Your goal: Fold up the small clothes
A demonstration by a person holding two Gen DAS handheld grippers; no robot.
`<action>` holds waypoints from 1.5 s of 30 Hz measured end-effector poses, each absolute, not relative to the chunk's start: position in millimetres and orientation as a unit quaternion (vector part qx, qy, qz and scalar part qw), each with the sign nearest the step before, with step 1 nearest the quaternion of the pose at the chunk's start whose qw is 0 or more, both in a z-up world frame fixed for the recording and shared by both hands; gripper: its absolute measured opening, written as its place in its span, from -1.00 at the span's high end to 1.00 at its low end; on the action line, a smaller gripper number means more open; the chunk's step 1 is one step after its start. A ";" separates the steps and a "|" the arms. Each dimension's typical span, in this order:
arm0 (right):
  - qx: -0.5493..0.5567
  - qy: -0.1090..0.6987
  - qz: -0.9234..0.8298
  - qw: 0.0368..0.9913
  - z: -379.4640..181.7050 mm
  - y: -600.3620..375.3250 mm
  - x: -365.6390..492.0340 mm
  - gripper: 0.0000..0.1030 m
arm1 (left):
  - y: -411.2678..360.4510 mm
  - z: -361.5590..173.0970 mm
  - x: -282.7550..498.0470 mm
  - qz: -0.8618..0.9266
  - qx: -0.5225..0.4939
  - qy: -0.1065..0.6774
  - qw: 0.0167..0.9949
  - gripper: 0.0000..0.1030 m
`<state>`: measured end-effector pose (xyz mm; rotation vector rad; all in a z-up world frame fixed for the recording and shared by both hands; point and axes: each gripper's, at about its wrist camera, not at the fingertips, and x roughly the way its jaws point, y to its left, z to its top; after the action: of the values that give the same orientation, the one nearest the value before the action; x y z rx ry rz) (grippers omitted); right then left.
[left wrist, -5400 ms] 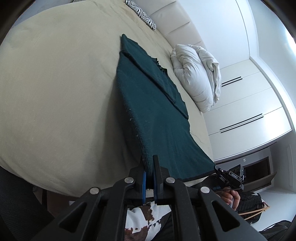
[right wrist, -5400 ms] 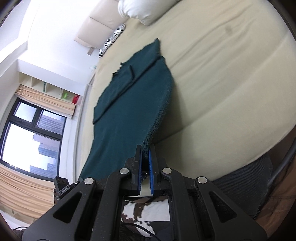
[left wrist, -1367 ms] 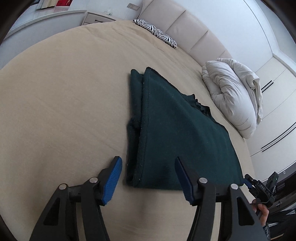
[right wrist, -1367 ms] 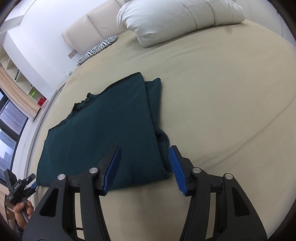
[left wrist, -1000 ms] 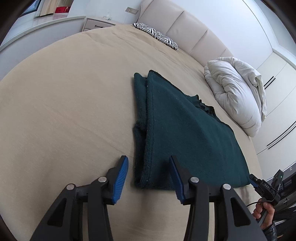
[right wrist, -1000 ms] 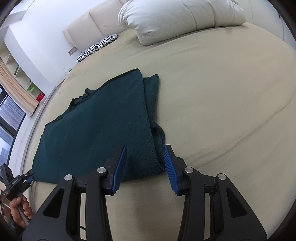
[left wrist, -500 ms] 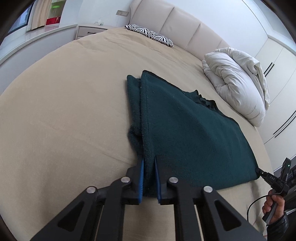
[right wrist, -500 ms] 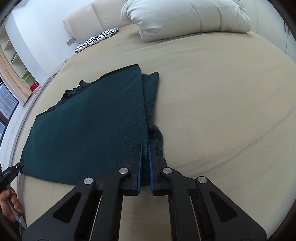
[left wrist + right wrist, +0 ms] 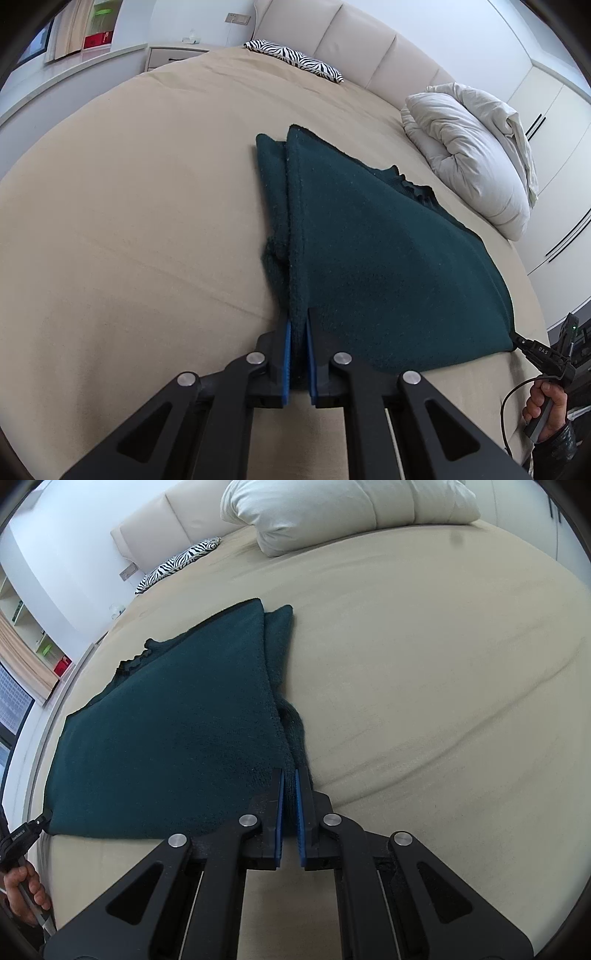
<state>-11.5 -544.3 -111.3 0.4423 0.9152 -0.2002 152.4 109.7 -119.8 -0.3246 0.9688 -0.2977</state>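
A dark green, fuzzy knitted garment (image 9: 388, 266) lies folded flat on the beige bed (image 9: 129, 229), below the rumpled white pillow (image 9: 469, 158). It looks soft, limp and fairly thick, light enough to lift but likely to sag and slide open, so the corners of its near edge are the sensible hold. The left gripper (image 9: 298, 328) pinches one near corner; the right gripper (image 9: 289, 779) pinches the other. Small print on the far gripper's body is too small to read.
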 end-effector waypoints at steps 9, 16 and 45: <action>0.227 0.434 -0.089 0.867 -110.1 -548.2 -6.3 0.84 | 112.3 -119.6 151.3 -0.144 -0.159 0.459 0.862 0.84; 0.200 0.447 -0.085 0.868 -111.6 -538.6 -9.3 0.90 | 113.1 -120.3 151.5 -0.146 -0.161 0.457 0.862 0.84; 0.258 0.425 0.076 0.864 -78.5 -417.9 148.1 0.32 | 2.8 -50.9 231.1 -0.163 0.013 0.361 0.918 0.13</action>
<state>148.1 -417.9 -78.5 0.5406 0.8916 0.1600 231.1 2.8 -50.9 0.0261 0.7416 -0.3343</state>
